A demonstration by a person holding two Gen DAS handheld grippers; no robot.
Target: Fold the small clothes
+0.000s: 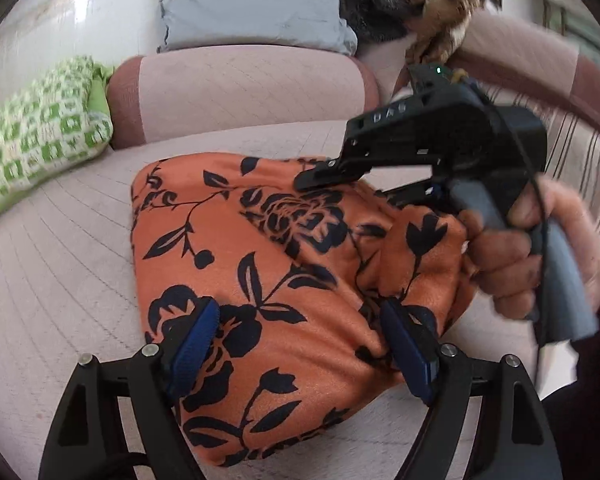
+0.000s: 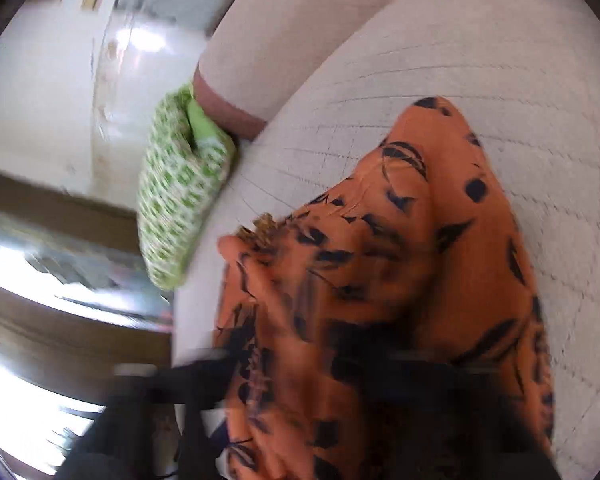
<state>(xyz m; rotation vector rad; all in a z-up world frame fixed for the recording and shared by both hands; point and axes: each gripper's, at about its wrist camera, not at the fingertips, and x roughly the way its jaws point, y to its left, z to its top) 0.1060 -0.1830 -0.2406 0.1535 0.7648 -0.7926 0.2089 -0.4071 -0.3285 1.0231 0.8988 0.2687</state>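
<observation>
- The cloth (image 1: 284,280), orange with black flowers, lies in the middle of the left wrist view on the pale sofa (image 1: 60,280), already doubled into a thick bundle.
- My left claw (image 1: 300,344) is spread, its 2 blue pads (image 1: 196,348) resting on the cloth's near part with nothing pinched between them.
- My right claw (image 1: 320,176) sits in the right half of that view, in my right hand (image 1: 540,256), tip low over the cloth's far right part. From that view I cannot tell whether it grips.
- The right wrist view is blurred; the cloth (image 2: 400,260) fills its lower right and hides the fingers, so that claw's state stays unknown to me.
- I judge at least 1 fold done: the left and far edges look rounded and layered.
- The right side bulges and looks uneven, so I judge tidying or 1 more fold is left.
- A green pillow (image 1: 40,128) lies at the left edge, apart from the cloth.
</observation>
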